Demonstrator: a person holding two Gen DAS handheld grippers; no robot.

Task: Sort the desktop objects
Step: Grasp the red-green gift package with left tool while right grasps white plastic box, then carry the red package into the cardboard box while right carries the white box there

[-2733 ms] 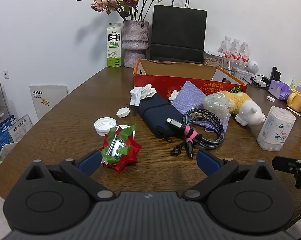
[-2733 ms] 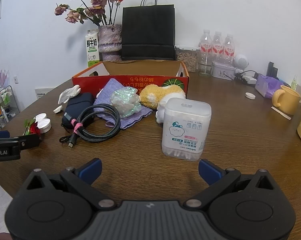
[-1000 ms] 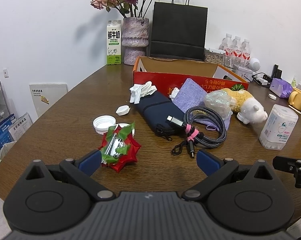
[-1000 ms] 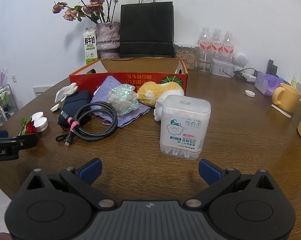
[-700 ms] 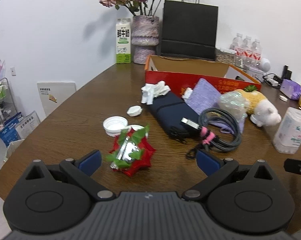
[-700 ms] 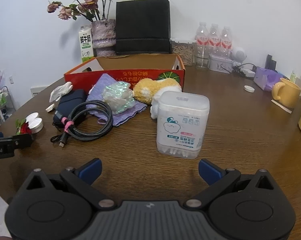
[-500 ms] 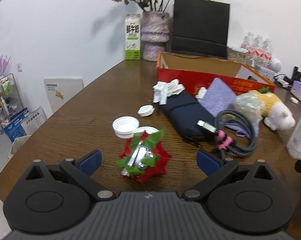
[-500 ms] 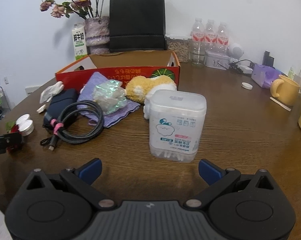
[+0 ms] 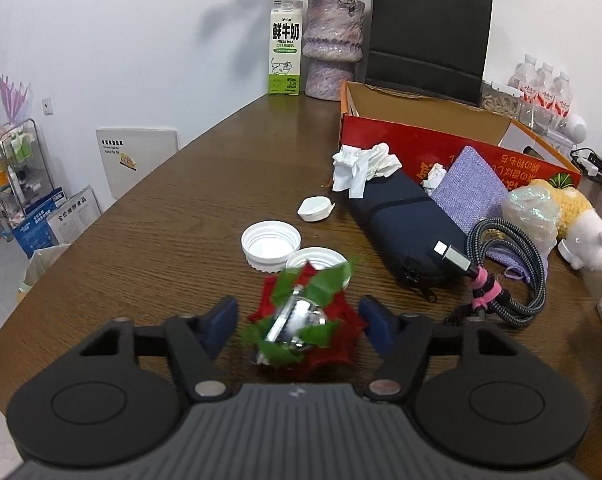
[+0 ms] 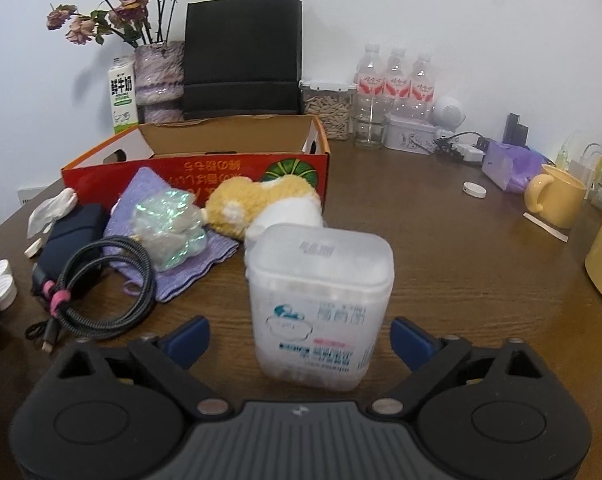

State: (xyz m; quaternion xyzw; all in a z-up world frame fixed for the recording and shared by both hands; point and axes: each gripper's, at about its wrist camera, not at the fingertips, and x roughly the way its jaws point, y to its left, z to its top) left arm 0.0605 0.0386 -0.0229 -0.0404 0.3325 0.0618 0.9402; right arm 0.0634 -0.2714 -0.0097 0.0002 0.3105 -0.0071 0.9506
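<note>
A red paper flower with green leaves and a silver foil middle (image 9: 301, 320) lies on the brown table between the blue pads of my left gripper (image 9: 299, 318). Its jaws are closing, and a small gap still shows on each side of the flower. In the right wrist view a translucent cotton swab box (image 10: 321, 300) stands upright between the pads of my right gripper (image 10: 301, 338). Those jaws are closing too, with the pads clear of the box walls. The open red cardboard box (image 10: 205, 168) stands behind the clutter.
Two white caps (image 9: 271, 242) lie just beyond the flower. A navy pouch (image 9: 405, 224), a coiled braided cable (image 9: 509, 276), a purple cloth (image 9: 473, 192), crumpled tissue (image 9: 361, 168) and a plush toy (image 10: 261, 200) lie before the red box. A yellow mug (image 10: 557, 200) stands at the right.
Both grippers have come forward and down. The flower now lies between the left pads and the swab box between the right pads. Both pairs of jaws have narrowed.
</note>
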